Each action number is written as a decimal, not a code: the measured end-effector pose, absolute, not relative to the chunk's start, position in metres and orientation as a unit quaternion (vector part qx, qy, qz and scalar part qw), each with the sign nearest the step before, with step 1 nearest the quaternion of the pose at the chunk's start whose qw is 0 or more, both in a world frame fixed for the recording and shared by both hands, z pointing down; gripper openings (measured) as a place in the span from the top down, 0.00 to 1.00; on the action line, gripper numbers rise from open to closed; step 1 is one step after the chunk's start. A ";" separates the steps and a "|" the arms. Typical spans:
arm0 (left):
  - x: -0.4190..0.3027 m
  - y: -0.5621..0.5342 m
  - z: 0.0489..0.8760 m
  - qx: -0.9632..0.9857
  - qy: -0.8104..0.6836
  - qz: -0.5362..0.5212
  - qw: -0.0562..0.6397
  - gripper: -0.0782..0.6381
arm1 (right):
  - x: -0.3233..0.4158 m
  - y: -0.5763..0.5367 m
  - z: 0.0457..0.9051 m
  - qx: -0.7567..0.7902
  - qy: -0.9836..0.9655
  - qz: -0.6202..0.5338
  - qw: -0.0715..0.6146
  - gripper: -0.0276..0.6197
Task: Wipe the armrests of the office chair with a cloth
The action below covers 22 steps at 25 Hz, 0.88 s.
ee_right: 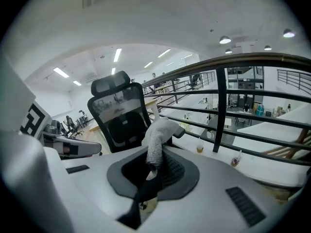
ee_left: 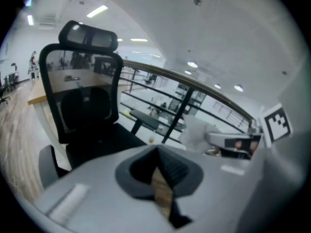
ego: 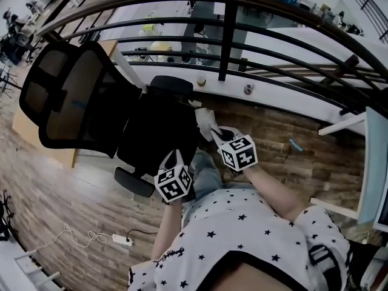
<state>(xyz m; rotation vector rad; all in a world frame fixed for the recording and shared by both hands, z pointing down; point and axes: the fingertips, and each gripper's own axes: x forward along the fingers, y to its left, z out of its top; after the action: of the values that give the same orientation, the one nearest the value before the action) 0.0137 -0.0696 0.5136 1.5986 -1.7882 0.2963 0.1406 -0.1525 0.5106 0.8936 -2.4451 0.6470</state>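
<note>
Head view cut off most of both tools: from above only the marker cubes showed clearly, and the jaw tips were lost against the black seat of the office chair (ego: 91, 102). The chair's base and wheels were hidden under the seat. In the right gripper view the cloth (ee_right: 158, 132) stood in front of the far armrest (ee_right: 180, 131), so from there I could not tell whether the two touched. The left gripper view showed them apart, with the cloth a pale blur beside the pad.

The right gripper (ee_right: 153, 165) had its jaws pinched on the lower end of the white cloth, which rose upright from them and folded over at the top. The left gripper (ee_left: 156, 152) had its jaws pressed together with nothing between them, and only a sliver of floor showed below the tips. It hung over the front of the seat, near the armrest (ego: 134, 182) on the person's side.

The chair stood close against a black railing (ego: 227, 32), its far armrest just beside the white ledge (ego: 279, 96) at the railing's foot, so there was little room on that side. Two small bottles (ego: 201, 81) stood on the ledge. Toward the person and to the left the way was open.

The wooden plank floor (ego: 60, 193) ran underneath, with a white power strip (ego: 121, 239) and its cable lying well apart from the chair. It was a bright open office with strip lights overhead.
</note>
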 end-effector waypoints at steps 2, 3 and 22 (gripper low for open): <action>0.018 -0.062 0.510 0.618 -0.694 0.111 0.353 0.89 | 0.147 -0.143 0.505 0.323 -0.891 0.229 0.221 0.91; 0.021 -0.058 0.509 0.617 -0.695 0.109 0.352 0.89 | 0.151 -0.138 0.502 0.323 -0.892 0.229 0.218 0.91; 0.046 -0.024 0.493 0.632 -0.692 0.096 0.334 0.89 | 0.171 -0.087 0.481 0.299 -0.914 0.208 0.177 0.91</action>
<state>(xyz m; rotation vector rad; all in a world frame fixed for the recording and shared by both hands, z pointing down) 0.0461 -0.0240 0.4928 1.6510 -1.8072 0.2512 0.1709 -0.0871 0.4811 0.8474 -2.5868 0.5899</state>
